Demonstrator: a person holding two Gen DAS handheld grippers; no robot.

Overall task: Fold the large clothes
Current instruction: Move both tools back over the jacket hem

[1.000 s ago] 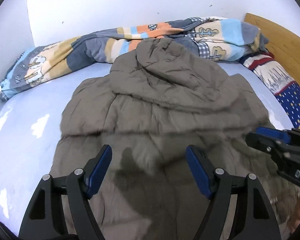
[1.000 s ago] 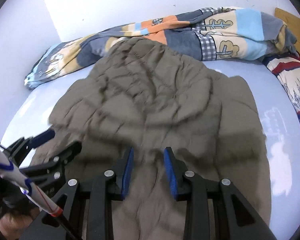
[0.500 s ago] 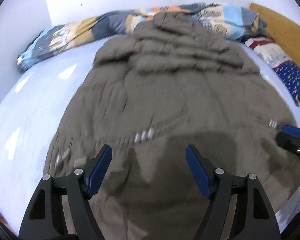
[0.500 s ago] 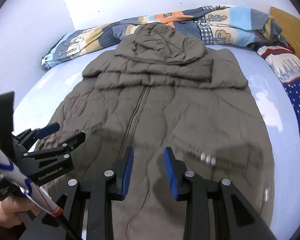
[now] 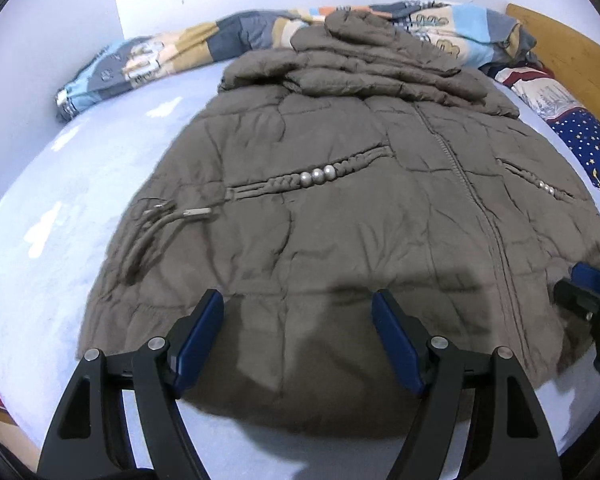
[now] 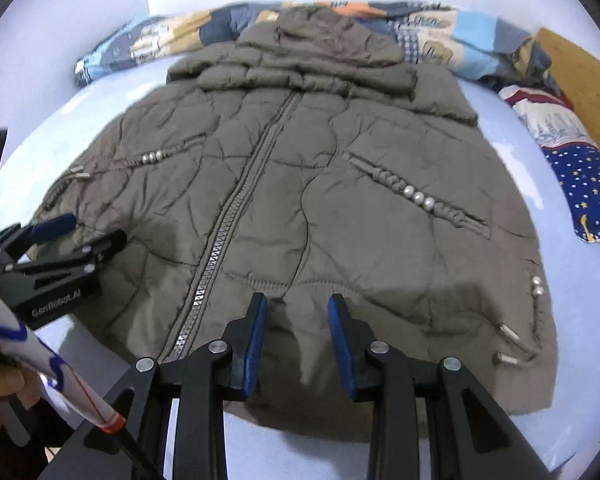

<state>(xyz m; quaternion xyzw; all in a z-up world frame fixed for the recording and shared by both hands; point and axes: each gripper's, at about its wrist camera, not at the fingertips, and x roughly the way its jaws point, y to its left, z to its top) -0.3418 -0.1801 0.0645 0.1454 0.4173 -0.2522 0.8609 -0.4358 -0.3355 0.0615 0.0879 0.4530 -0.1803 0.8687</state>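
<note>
An olive-brown padded jacket lies front up on the bed, zipped, with its hood at the far end and its hem nearest me. My left gripper hovers over the left part of the hem, jaws wide open and nothing between them. My right gripper hangs over the hem just right of the zipper, its jaws a narrow gap apart and gripping nothing. Each gripper shows in the other's view: the right gripper at the right edge, the left gripper at the left.
A light blue sheet covers the bed. A patchwork quilt is bunched along the white wall behind the hood. A star-patterned pillow and wooden headboard are at the right. A person's hand shows lower left.
Both grippers have drawn back from over the jacket's middle to its hem and sunk a little. The whole jacket front is now in view. Neither gripper's jaws changed.
</note>
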